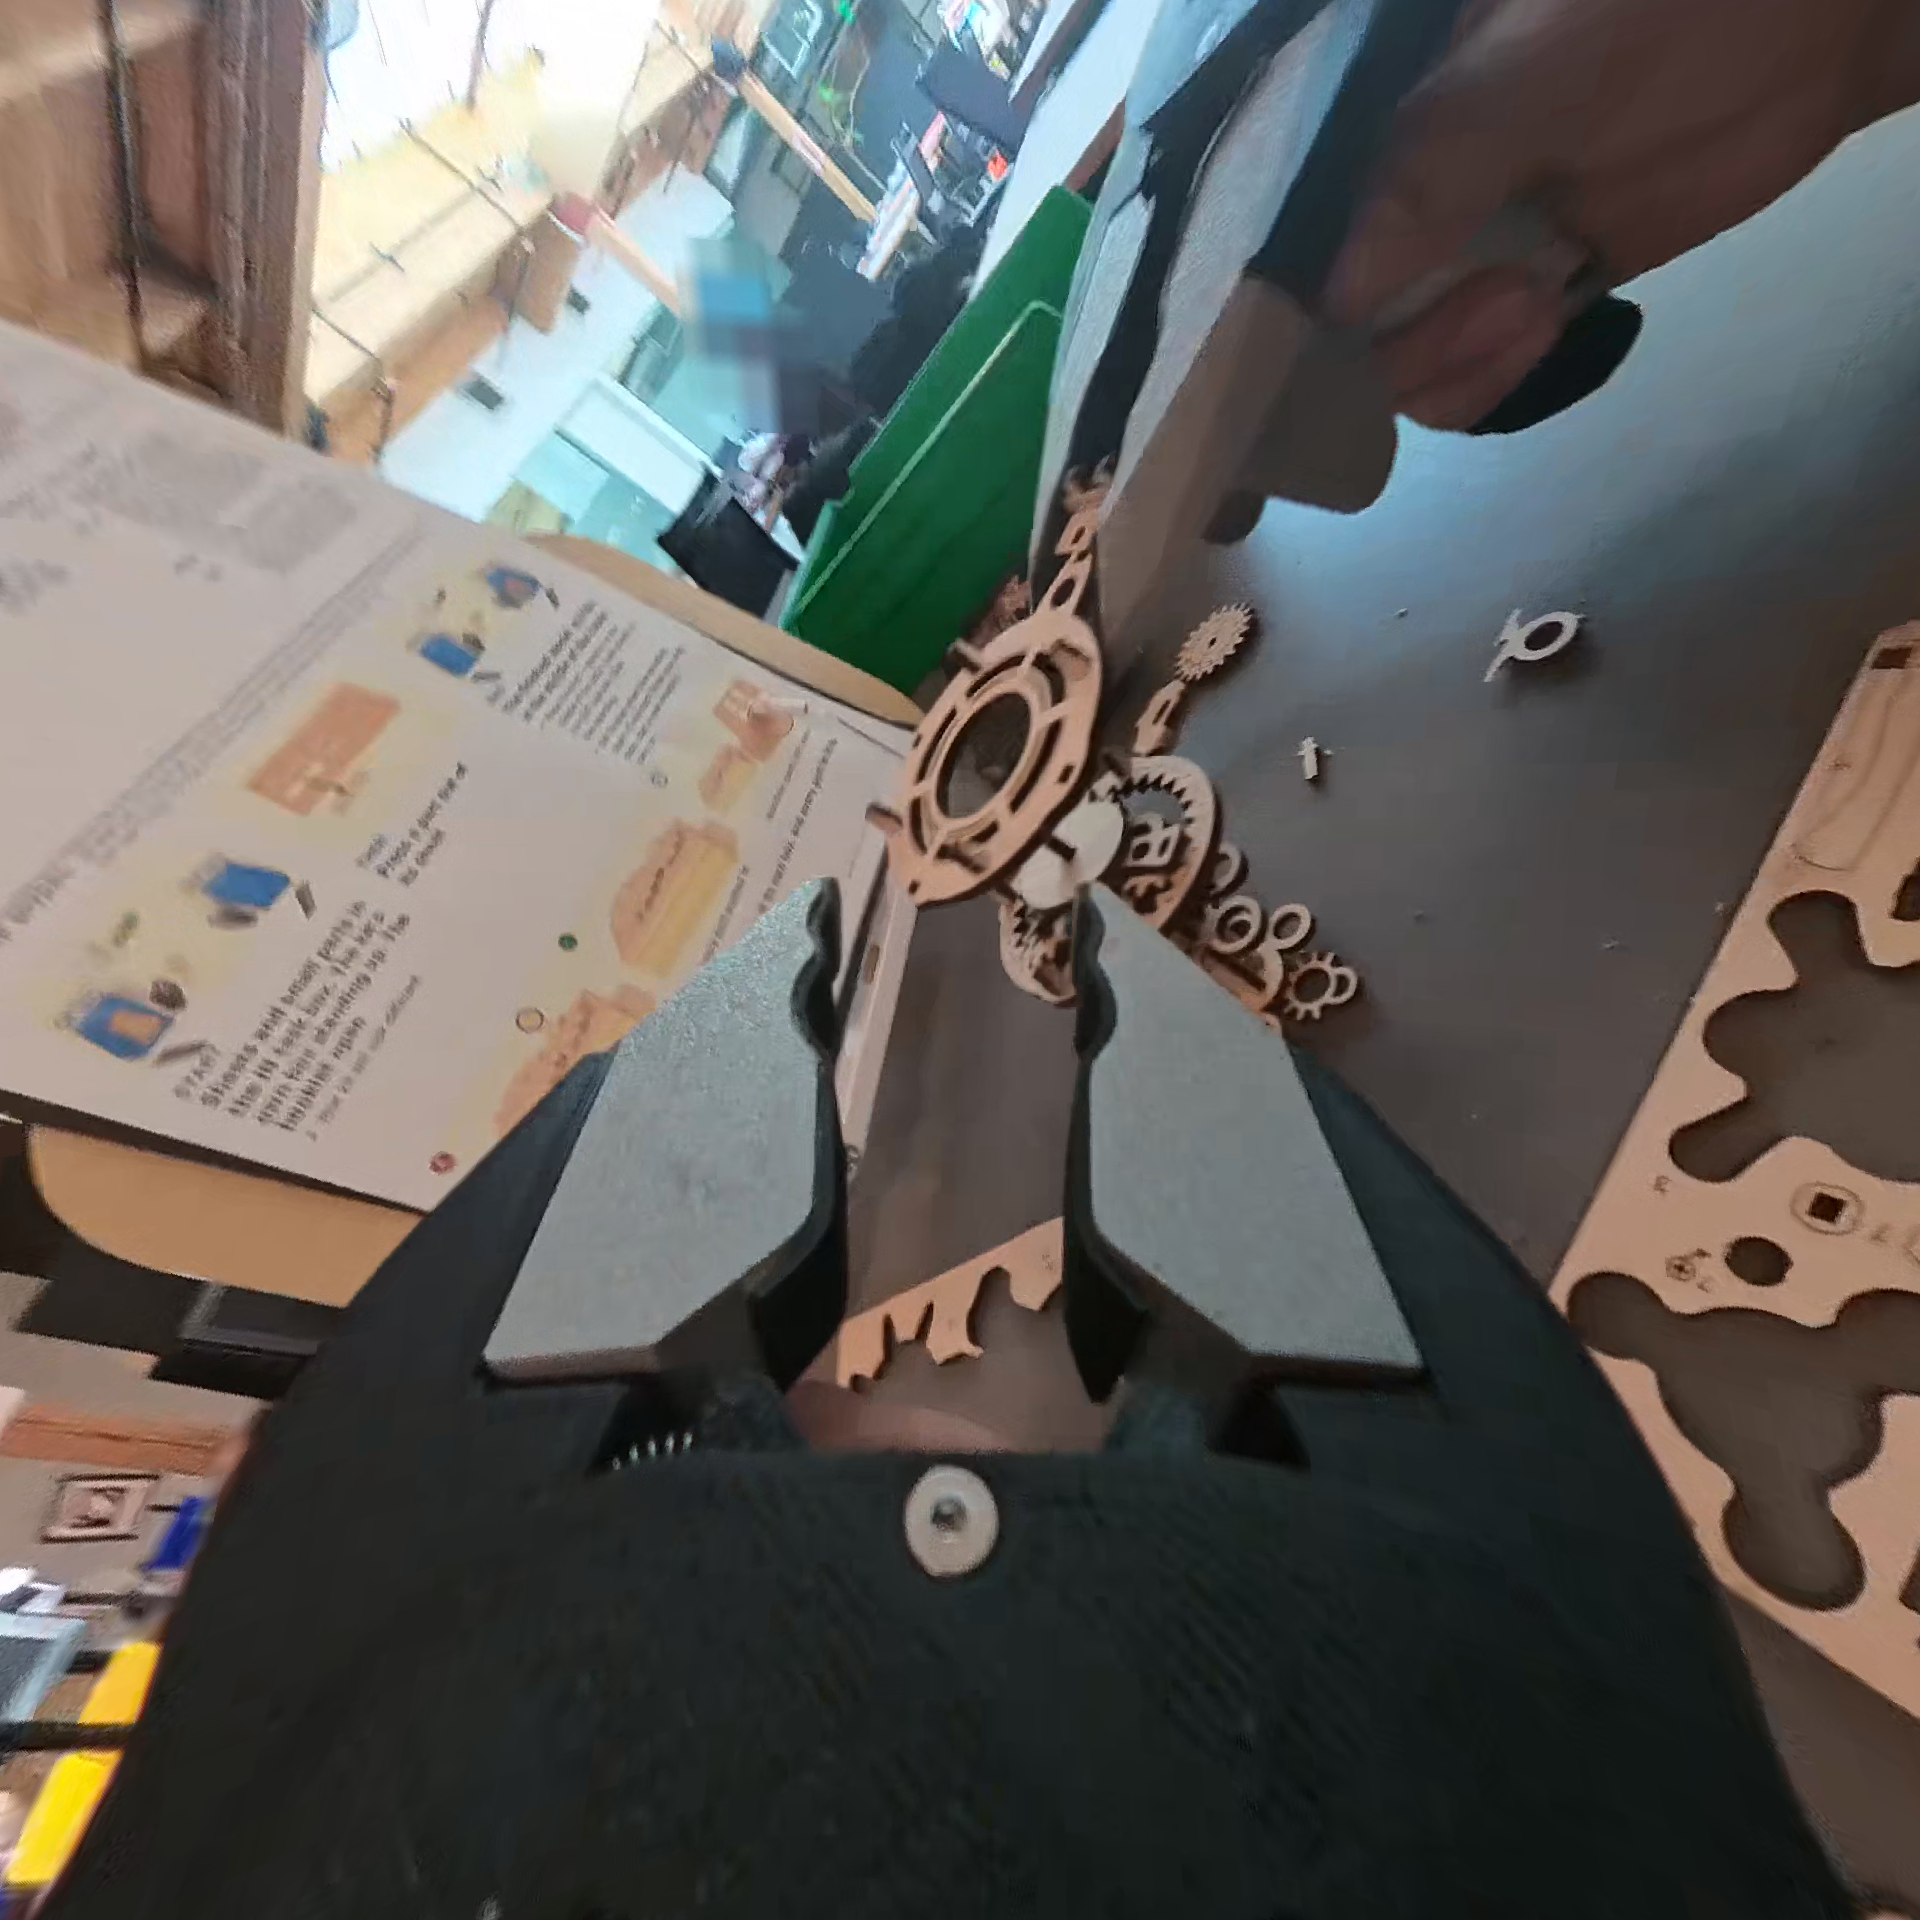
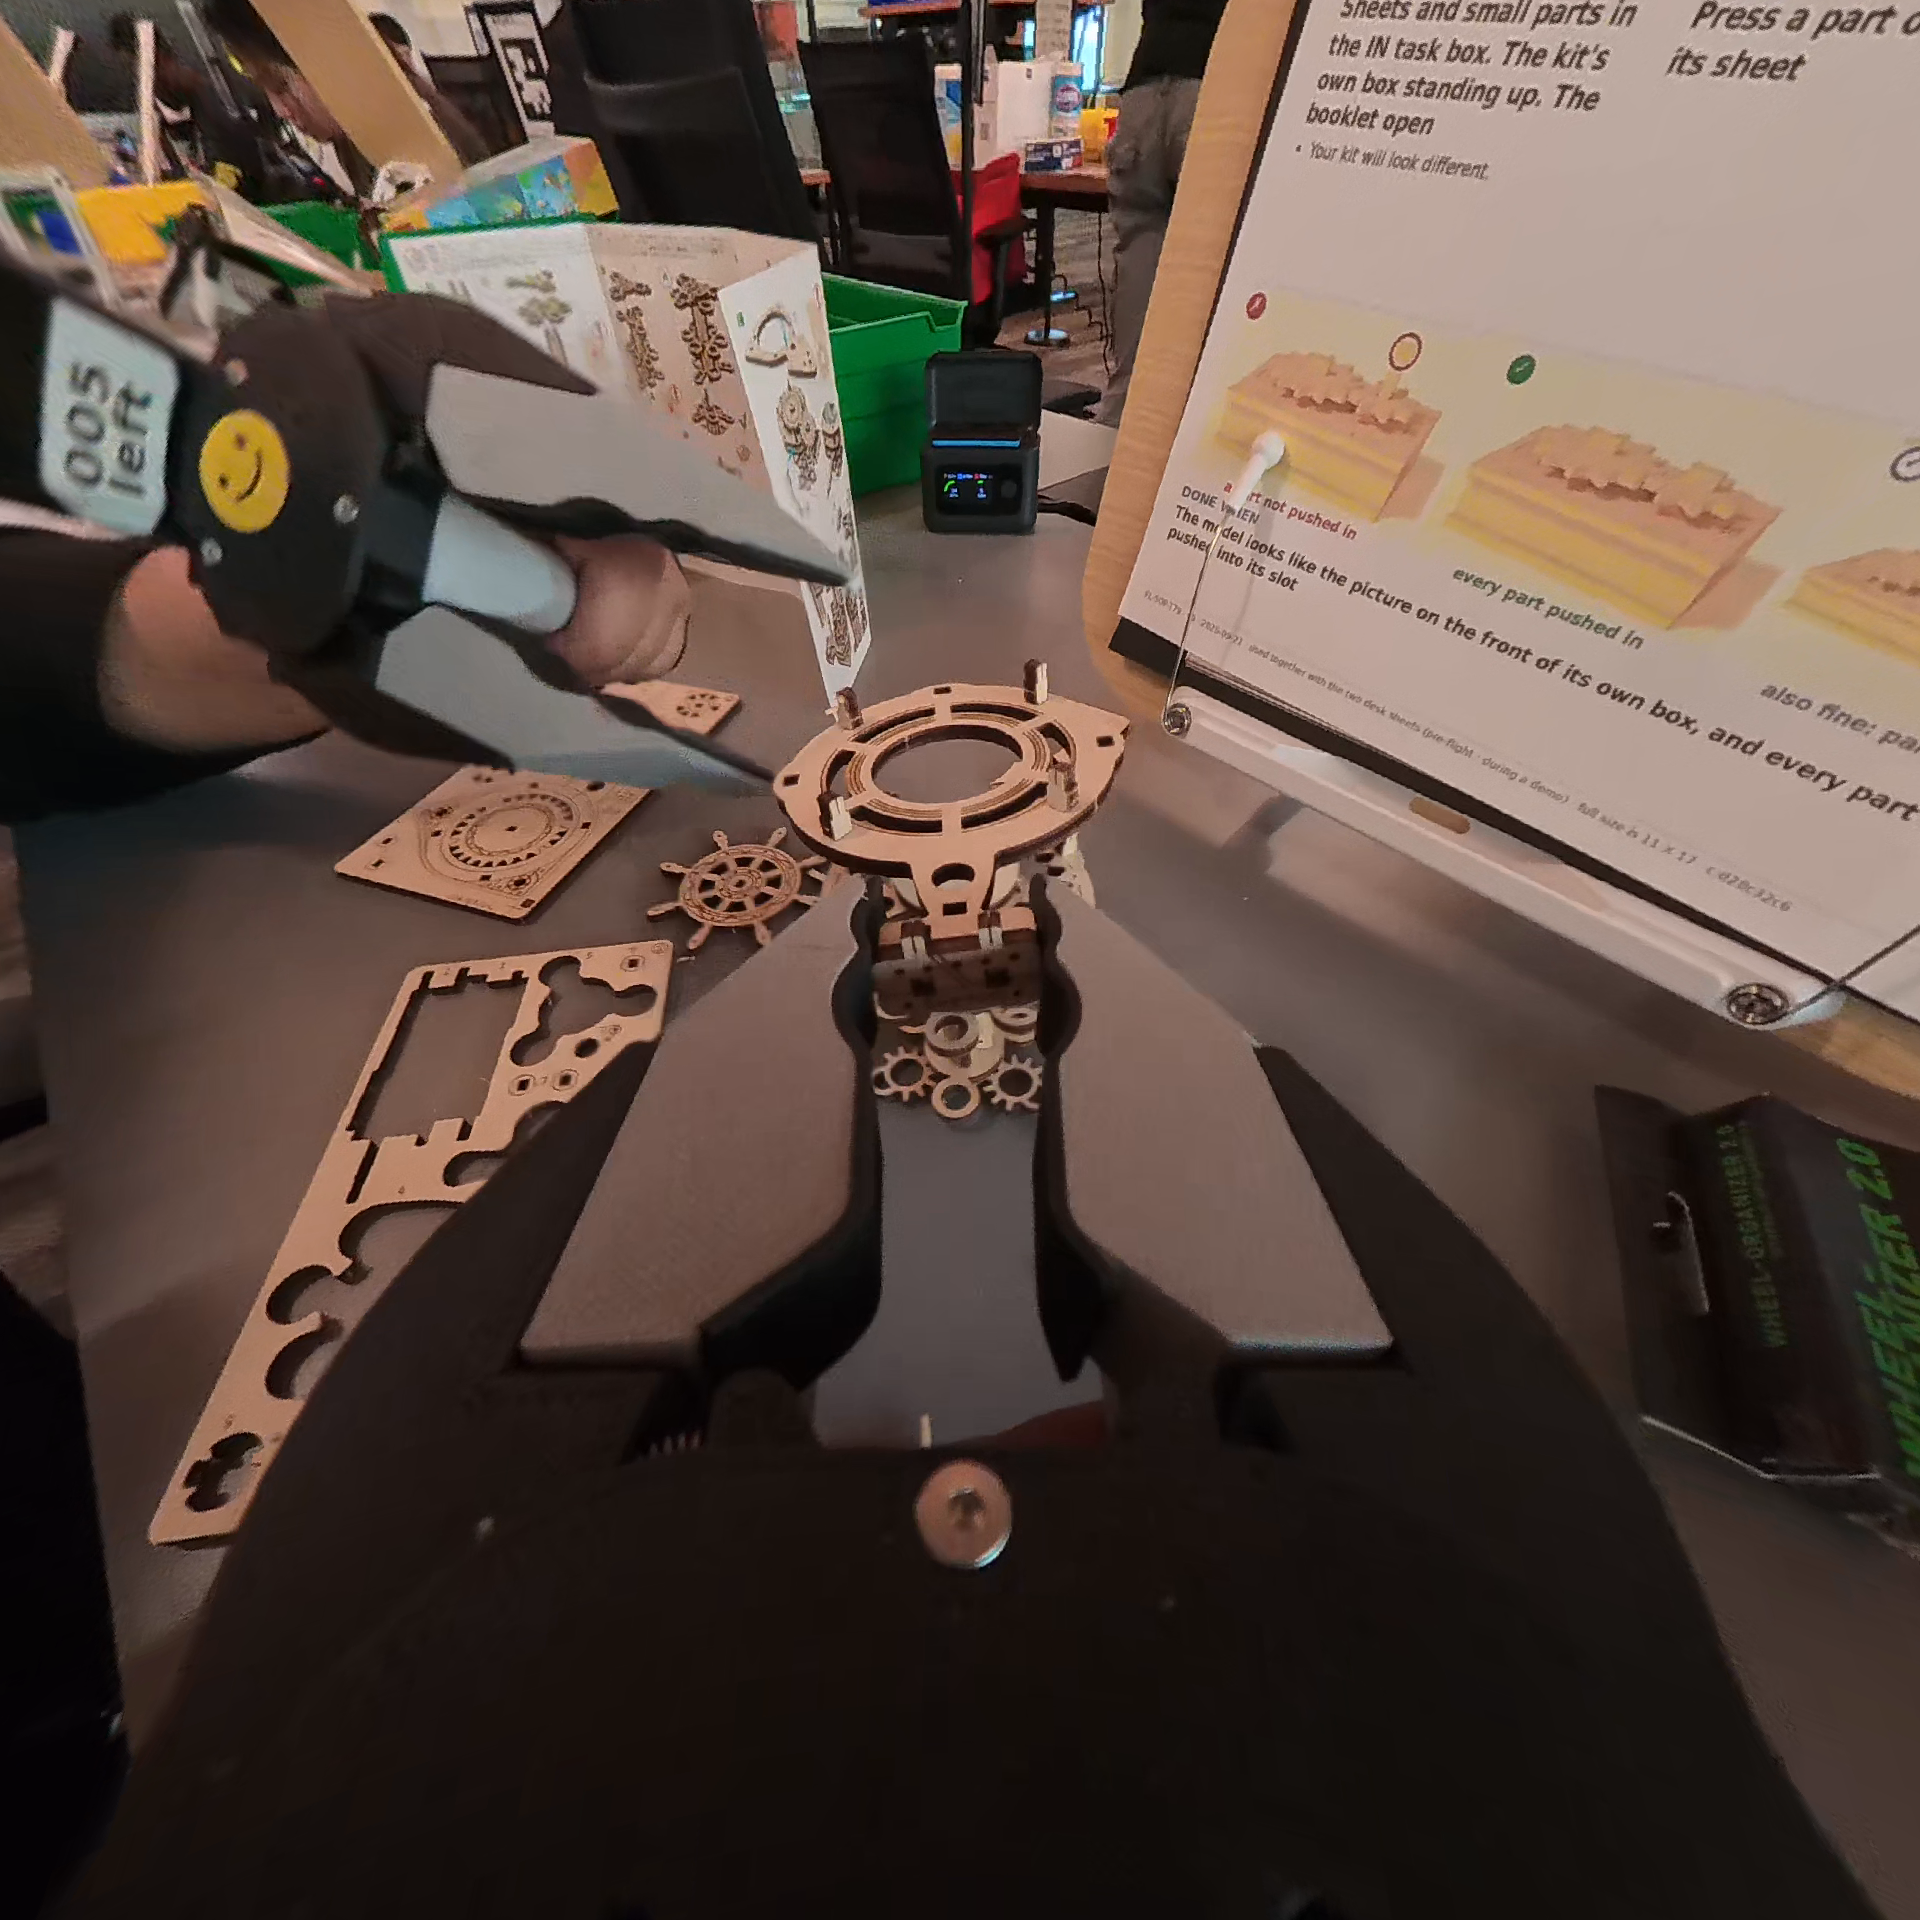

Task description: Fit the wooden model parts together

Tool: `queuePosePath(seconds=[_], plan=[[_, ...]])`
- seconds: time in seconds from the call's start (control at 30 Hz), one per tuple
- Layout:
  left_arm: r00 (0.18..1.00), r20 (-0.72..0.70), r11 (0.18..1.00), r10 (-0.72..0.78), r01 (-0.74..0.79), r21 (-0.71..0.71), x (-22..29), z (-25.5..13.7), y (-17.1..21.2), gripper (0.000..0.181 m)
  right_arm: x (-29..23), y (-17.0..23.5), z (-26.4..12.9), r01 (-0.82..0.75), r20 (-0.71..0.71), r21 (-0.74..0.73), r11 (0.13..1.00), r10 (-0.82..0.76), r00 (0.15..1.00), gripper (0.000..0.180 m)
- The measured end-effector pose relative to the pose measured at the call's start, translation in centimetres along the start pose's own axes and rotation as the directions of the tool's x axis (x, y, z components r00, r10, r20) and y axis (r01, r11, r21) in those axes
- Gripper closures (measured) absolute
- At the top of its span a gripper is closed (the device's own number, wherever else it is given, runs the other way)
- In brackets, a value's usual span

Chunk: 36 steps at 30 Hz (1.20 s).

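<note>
The wooden model is a ring-shaped plate (image 2: 951, 774) with small upright pegs, on a short block stem (image 2: 956, 971). My right gripper (image 2: 956, 935) is shut on the stem and holds the model above the grey table (image 2: 1299, 1039). My left gripper (image 2: 805, 675) comes in from the left, open and empty, and its lower finger tip touches the plate's left edge. In the left wrist view the ring plate (image 1: 997, 769) hangs just ahead of my open left gripper (image 1: 951, 914). The right gripper's fingers (image 1: 1132, 343) reach down to it from above.
Loose gears (image 2: 956, 1081) lie under the model, a ship's wheel part (image 2: 738, 883) and two punched wooden sheets (image 2: 416, 1195) (image 2: 499, 831) to its left. An instruction board (image 2: 1558, 468) stands right, a black box (image 2: 1787, 1278) below it. A folded booklet (image 2: 675, 343), green bins (image 2: 883, 343) and a small screen device (image 2: 977, 457) stand behind. Across from one pair of fingers to the other is roughly 6 cm.
</note>
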<state>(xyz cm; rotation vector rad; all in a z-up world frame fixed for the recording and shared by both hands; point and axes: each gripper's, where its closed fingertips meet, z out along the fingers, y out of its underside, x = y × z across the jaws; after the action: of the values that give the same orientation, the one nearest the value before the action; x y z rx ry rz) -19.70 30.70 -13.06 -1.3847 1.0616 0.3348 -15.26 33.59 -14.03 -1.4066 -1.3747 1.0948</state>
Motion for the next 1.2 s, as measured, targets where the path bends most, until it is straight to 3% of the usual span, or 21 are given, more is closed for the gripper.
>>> queuePosePath(seconds=[0.1, 0.27, 0.37, 0.53, 0.73, 0.87, 1.0, 1.2], plan=[[0.988, 0.066, 0.989, 0.143, -0.145, 0.038, 0.7, -0.2, -1.9, 0.148, -0.6, -0.1, 0.0, -0.033, 0.019, 0.009, 0.999, 0.033, 0.999, 0.156], [0.910, 0.144, 0.921, 0.389, -0.389, -0.028, 2.0, 0.4, -2.8, 0.163, -1.4, -0.2, -0.4, -0.057, 0.020, 0.013, 0.998, 0.056, 0.998, 0.155], [0.878, 0.177, 0.895, 0.444, -0.445, -0.035, 2.2, 0.3, -3.3, 0.179, -1.8, -0.1, -0.7, -0.073, 0.017, 0.018, 0.997, 0.073, 0.997, 0.156], [0.831, 0.193, 0.851, 0.522, -0.521, -0.060, 3.0, 0.6, -3.0, 0.177, -1.5, 0.7, -1.0, -0.088, -0.014, -0.014, 0.996, 0.088, 0.996, 0.156], [0.896, 0.157, 0.909, 0.416, -0.415, -0.044, 2.9, 0.0, -2.4, 0.163, -2.3, 0.9, -1.0, -0.043, 0.016, -0.014, 0.999, 0.044, 0.999, 0.155], [0.861, 0.174, 0.877, 0.478, -0.477, -0.053, 2.9, 0.0, -2.3, 0.165, -1.6, 0.9, -0.7, 0.029, 0.027, -0.017, 0.999, -0.029, 0.999, 0.155], [0.874, 0.151, 0.885, 0.462, -0.465, -0.014, 3.3, -0.3, -2.1, 0.166, -0.9, 0.5, -0.8, 0.064, 0.108, -0.019, 0.998, -0.062, 0.992, 0.155], [0.949, 0.137, 0.957, 0.285, -0.289, 0.004, 1.2, -0.8, -0.8, 0.166, 1.2, -0.2, -1.6, 0.176, 0.284, 0.016, 0.984, -0.173, 0.943, 0.155]])
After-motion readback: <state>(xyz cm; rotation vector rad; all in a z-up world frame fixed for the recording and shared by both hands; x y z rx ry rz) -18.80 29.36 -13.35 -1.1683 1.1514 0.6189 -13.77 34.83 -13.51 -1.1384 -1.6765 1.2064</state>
